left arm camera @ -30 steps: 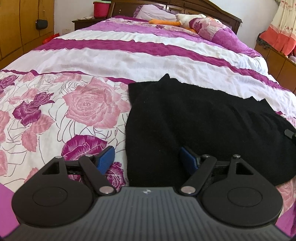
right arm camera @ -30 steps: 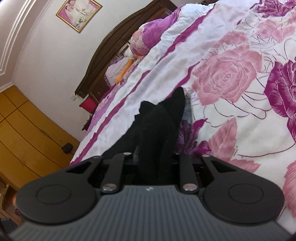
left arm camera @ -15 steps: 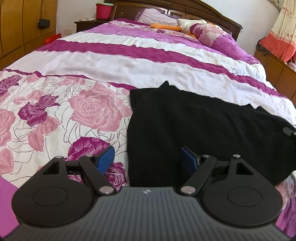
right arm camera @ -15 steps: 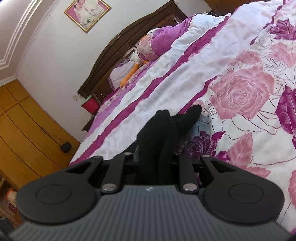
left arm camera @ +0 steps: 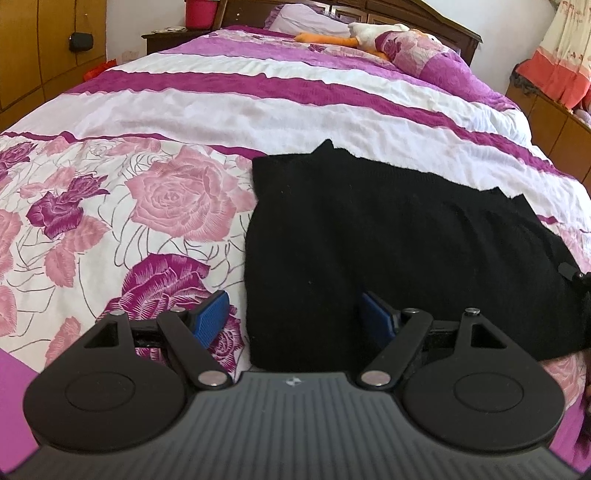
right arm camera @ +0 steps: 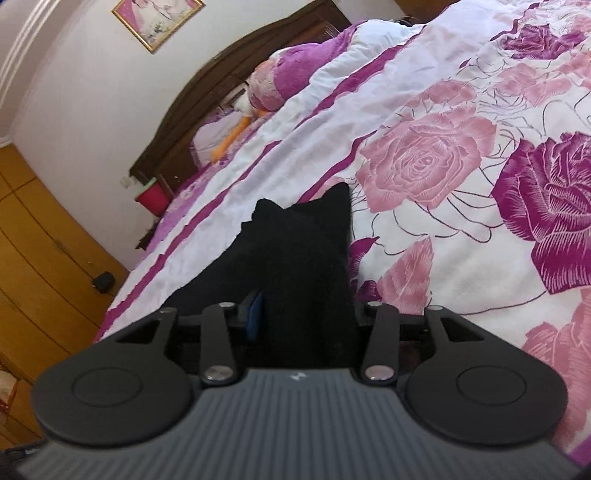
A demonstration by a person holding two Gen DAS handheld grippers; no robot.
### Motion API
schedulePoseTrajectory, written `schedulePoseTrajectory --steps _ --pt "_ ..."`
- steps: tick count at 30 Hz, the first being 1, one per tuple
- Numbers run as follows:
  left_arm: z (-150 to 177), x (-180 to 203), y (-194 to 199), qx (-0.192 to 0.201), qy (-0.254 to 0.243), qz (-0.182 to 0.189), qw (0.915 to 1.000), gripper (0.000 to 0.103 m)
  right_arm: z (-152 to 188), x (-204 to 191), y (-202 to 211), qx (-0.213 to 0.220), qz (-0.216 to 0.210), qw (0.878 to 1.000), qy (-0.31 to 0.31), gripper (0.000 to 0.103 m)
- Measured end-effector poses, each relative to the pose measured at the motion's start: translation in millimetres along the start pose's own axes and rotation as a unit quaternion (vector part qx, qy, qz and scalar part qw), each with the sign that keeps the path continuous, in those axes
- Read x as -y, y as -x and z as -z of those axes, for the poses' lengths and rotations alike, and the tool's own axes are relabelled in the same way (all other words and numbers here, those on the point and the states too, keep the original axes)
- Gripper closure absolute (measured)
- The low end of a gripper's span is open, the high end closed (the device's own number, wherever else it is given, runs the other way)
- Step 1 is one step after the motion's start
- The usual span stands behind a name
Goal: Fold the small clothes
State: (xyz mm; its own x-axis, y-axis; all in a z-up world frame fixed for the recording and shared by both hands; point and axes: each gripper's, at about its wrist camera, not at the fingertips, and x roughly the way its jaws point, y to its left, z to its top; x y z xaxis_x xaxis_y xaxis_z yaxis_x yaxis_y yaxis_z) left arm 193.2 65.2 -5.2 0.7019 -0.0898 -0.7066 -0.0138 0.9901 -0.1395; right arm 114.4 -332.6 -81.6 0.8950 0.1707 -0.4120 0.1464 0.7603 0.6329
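A black knitted garment [left arm camera: 388,240] lies flat on the floral bedspread [left arm camera: 177,192], spread out to the right. My left gripper [left arm camera: 291,306] hovers open over its near left edge. One blue pad is above the bedspread, the other above the cloth, and neither grips anything. In the right wrist view, a folded end of the same garment [right arm camera: 303,243] runs between the fingers of my right gripper [right arm camera: 304,314]. Its jaws are opening. The left blue pad [right arm camera: 255,314] shows beside the cloth, and the right pad is hidden behind it.
The bed has pink and purple pillows [left arm camera: 417,51] and a white and orange plush toy [left arm camera: 354,35] at the dark wooden headboard [right arm camera: 236,62]. A red bucket [left arm camera: 201,13] stands on the nightstand. Wooden wardrobes [right arm camera: 44,229] line the far side, and a low cabinet [left arm camera: 554,122] stands right.
The right gripper's jaws have parted, so a blue pad now shows beside the cloth. The held fold has sunk lower toward the bed. The left gripper is as it was.
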Motion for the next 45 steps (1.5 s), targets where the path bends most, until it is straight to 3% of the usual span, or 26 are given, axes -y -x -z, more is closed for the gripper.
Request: schedulePoseTrajectory --steps 11,13,20,33,45 --pt "2.5 2.4 -2.9 -0.002 -0.002 -0.005 1.0000 0.021 0.9 9.5 -2.9 0.015 -0.033 0.999 -0.031 0.061" --pt "3.0 1.7 -1.4 -0.002 0.001 -0.005 1.0000 0.021 1.0 8.5 -2.7 0.018 -0.034 0.999 -0.036 0.078" --pt "1.0 -3.6 10.4 0.005 0.000 -0.003 1.0000 0.021 -5.4 -12.5 6.8 0.035 -0.041 0.998 -0.033 0.083" --pt "-1.9 -24.3 29.4 0.021 0.019 0.000 0.9996 0.021 -20.0 -93.8 20.3 0.045 -0.043 0.996 0.064 0.084" --pt "2.4 -52.5 41.3 0.038 0.044 0.005 0.9983 0.021 -5.2 -184.3 7.0 0.031 -0.047 0.982 0.183 0.085"
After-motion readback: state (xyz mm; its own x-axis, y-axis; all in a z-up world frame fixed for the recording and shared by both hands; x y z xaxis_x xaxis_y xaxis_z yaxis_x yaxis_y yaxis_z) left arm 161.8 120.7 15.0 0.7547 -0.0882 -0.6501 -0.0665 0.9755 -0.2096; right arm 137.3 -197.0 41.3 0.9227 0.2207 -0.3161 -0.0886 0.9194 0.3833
